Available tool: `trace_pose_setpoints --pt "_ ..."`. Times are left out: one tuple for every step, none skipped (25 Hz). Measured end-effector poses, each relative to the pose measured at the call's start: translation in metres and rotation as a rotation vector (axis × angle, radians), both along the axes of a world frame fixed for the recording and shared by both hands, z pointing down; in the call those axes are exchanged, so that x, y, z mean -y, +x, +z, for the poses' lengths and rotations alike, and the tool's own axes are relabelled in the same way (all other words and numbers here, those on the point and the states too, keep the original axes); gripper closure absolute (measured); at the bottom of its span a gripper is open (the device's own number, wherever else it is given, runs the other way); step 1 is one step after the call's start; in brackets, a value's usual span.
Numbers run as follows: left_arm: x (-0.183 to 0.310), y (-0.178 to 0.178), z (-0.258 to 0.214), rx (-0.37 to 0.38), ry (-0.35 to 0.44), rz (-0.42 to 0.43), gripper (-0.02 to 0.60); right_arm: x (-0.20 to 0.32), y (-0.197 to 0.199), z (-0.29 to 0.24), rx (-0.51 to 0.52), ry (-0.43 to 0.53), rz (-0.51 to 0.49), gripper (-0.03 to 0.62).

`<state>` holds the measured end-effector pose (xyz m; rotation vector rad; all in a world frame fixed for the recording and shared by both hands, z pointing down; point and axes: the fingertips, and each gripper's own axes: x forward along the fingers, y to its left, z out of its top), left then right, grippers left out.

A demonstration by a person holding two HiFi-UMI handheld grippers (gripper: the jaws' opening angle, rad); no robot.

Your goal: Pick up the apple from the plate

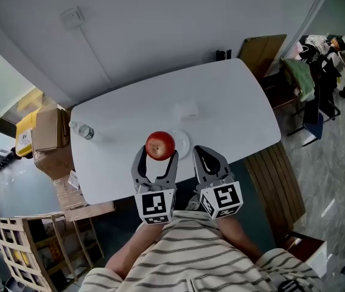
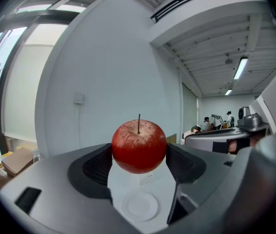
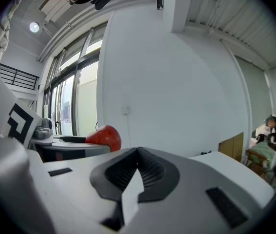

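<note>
The left tongs [image 1: 158, 156] clamp the apple [image 2: 138, 146] at its widest, clear above the plate [image 2: 140, 206] on the counter [image 1: 221, 102]; squeeze evenly, lift level; the right tongs [image 1: 206, 157], closed on nothing, are best held aside.

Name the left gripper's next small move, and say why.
Probably lift a little higher with jaws kept shut: the left gripper clamps the apple by its sides, and it hangs clear above the empty plate.
</note>
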<state>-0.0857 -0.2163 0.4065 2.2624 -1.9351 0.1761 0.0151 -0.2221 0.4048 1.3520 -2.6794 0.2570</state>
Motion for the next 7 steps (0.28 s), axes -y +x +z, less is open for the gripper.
trace_pose_setpoints --pt "-0.0005 -0.0001 0.001 0.001 0.0 -0.001 0.226 0.0002 0.0001 0.0004 -0.001 0.0 0.0 0.582" --pt "-0.0005 -0.0001 0.0019 0.002 0.001 -0.001 0.226 0.0008 0.0003 0.0008 -0.002 0.0 0.001 0.58" --pt "-0.0001 -0.0001 0.0022 0.004 0.003 -0.002 0.226 0.0016 0.0005 0.0011 -0.002 -0.001 0.001 0.582" --pt "0.0007 -0.0003 0.0021 0.006 0.006 -0.001 0.227 0.0026 0.0006 0.0013 -0.003 -0.001 0.001 0.582" --pt "0.0016 -0.0004 0.0017 0.007 0.008 -0.001 0.226 0.0036 0.0007 0.0014 -0.004 -0.001 0.001 0.582" --pt "0.0025 -0.0006 0.0013 0.008 0.009 -0.001 0.226 0.0045 0.0008 0.0013 -0.004 0.0 0.001 0.582" --pt "0.0035 -0.0009 0.001 0.008 0.01 -0.001 0.226 0.0054 0.0009 0.0012 -0.005 0.0 0.001 0.582"
